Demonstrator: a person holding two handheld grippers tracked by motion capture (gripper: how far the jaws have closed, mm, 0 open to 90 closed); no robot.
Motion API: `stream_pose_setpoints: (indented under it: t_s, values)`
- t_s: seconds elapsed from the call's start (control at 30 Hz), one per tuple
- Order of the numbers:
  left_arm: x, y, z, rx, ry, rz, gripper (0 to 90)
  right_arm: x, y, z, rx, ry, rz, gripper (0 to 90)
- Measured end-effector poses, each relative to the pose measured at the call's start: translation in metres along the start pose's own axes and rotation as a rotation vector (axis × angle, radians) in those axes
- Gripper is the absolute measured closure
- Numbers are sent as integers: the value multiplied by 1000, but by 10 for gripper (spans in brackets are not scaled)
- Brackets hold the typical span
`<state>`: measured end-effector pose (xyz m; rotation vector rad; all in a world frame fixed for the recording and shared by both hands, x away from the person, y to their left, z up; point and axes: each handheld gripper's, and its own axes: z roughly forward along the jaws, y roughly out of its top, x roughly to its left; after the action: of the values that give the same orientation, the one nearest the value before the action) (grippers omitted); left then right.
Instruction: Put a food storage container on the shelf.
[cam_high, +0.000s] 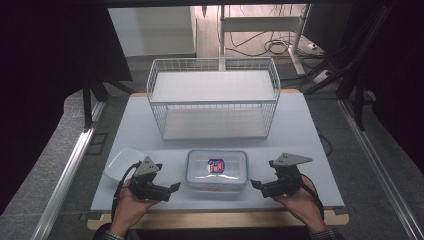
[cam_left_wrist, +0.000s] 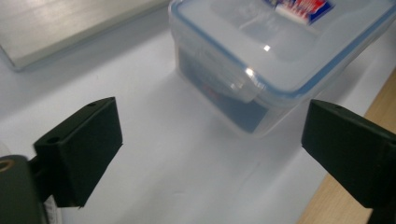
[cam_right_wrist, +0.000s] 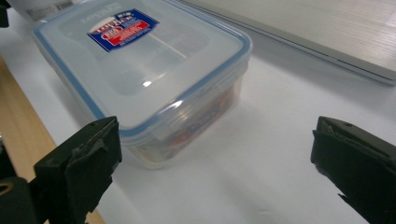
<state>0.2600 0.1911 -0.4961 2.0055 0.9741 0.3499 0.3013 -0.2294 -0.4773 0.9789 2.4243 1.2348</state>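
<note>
The table (cam_high: 300, 125) carries every item and serves as the work surface. At its 12 o'clock end stands a wire basket (cam_high: 215, 95), its open front facing the person, so a shelf inside appears reachable from the near side. At 6 o'clock, close to the near edge, sits the container (cam_high: 217, 169), a clear plastic box with a blue-sealed lid and a red and blue label (cam_high: 216, 165); the lid rests flat on top, and its side flaps look folded down, though whether they are latched cannot be told. The container lies between the two grippers, apart from both, a placement that suits a two-sided approach. The left gripper (cam_high: 172, 187) waits at 9 o'clock of the container, jaws spread wide and holding nothing, aimed at the left short wall. The right gripper (cam_high: 256, 184) waits at 3 o'clock, jaws likewise spread and unloaded, aimed at the right short wall and its flap (cam_right_wrist: 184, 122). A pale lid-like piece (cam_high: 119, 161) lies at 9 o'clock beyond the left gripper, out of the working path.
</note>
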Motion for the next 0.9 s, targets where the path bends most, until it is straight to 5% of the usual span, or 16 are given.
stream_pose_setpoints:
  t_s: [0.17,0.33,0.6,0.77,0.9]
  values:
    - [4,9,3,-6,-54,-3,102,3,10,-1,25,30,6,135]
    - [12,28,16,-1,-87,-17,121,-1,21,10,43,70,23,150]
    - [19,35,51,109,-178,-94,100,-14,26,35,100,180,105,121]
    - [23,36,66,138,-312,-175,91,-17,22,47,142,234,145,109]
    - [26,36,75,157,-377,-218,72,-18,20,58,173,337,220,109]
